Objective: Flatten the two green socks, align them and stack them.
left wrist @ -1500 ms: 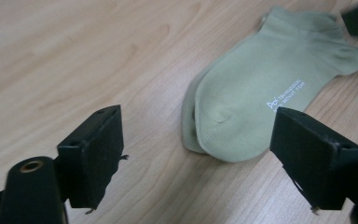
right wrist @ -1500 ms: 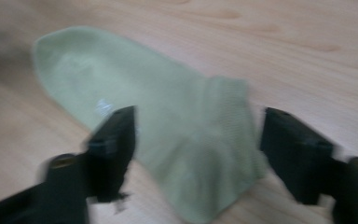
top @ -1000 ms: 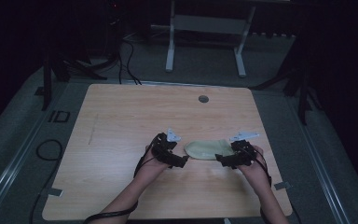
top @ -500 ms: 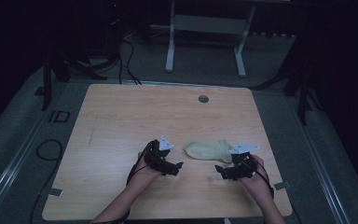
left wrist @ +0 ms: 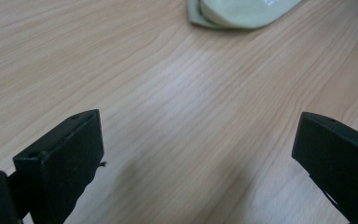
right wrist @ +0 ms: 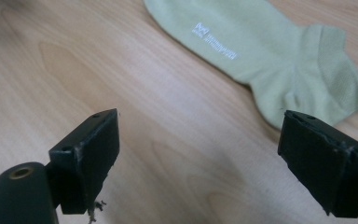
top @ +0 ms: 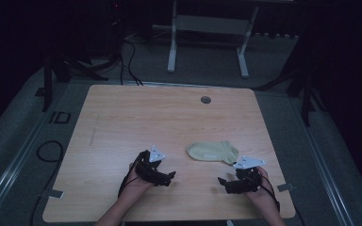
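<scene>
High view: a green sock (top: 212, 152) lies flat on the desk (top: 136, 117). Soft and light, best pinched at its edge. Left gripper (top: 156, 176) and right gripper (top: 235, 184) both gape wide, empty.

The wooden table (top: 122, 122) is lying lit under the camera, a small round grommet (top: 206, 100) showing near its far edge. Beyond it a white stand (top: 171, 42) is standing on grey floor, black cables (top: 127, 52) trailing far left, and a cable loop (top: 47, 150) is lying beside the table's left edge.
</scene>
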Demonstrator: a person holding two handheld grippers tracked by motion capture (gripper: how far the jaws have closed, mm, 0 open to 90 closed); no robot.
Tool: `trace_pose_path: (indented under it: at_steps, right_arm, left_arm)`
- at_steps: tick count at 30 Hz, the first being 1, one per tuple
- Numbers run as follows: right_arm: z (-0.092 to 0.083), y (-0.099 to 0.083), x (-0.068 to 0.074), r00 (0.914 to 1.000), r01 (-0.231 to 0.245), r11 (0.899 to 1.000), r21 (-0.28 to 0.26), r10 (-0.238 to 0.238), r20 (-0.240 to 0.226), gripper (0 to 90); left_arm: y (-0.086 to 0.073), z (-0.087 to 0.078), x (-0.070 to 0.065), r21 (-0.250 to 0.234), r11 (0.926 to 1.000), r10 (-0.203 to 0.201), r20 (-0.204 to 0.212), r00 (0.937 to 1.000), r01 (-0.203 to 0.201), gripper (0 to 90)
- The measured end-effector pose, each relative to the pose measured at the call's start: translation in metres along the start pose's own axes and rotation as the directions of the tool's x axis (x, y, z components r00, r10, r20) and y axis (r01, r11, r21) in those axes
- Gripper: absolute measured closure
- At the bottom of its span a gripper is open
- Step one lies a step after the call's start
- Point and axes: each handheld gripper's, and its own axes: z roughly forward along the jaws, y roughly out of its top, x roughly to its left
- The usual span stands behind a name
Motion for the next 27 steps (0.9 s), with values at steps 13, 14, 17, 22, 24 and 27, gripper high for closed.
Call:
trace_pose_path:
  at_steps: [13, 14, 17, 22, 24, 27]
  right_arm:
    - [-0.009, -0.022, 0.010, 0.9989, 0.014, 1.000, -0.015, -0.013, 0.045, 10.6]
    - [-0.010, -0.024, 0.010, 0.9989, 0.013, 1.000, -0.014, -0.012, 0.044, 10.6]
    - [-0.013, -0.028, 0.012, 0.9971, 0.025, 0.999, -0.021, -0.024, 0.073, 10.6]
    - [-0.015, -0.036, 0.012, 0.9964, 0.020, 0.999, -0.033, -0.018, 0.083, 10.6]
    - [-0.016, -0.039, 0.012, 0.9954, 0.031, 0.999, -0.039, -0.028, 0.092, 10.6]
    - [-0.017, -0.041, 0.012, 0.9953, 0.040, 0.998, -0.055, -0.035, 0.090, 10.6]
  left_arm:
    - [-0.029, -0.019, 0.003, -0.010, 0.9999, -0.009, -0.034, 0.9994, 0.009, 1.9]
    - [-0.030, -0.020, 0.003, -0.009, 0.9999, -0.012, -0.034, 0.9993, 0.011, 1.9]
    - [-0.035, -0.025, 0.004, -0.018, 0.9998, -0.013, -0.035, 0.9993, 0.013, 1.9]
    - [-0.042, -0.035, 0.005, -0.035, 0.9994, -0.008, -0.047, 0.9988, 0.007, 1.9]
    - [-0.045, -0.038, 0.005, -0.036, 0.9994, 0.000, -0.058, 0.9983, -0.002, 1.9]
    - [-0.051, -0.043, 0.005, -0.036, 0.9993, 0.008, -0.069, 0.9976, -0.011, 1.9]
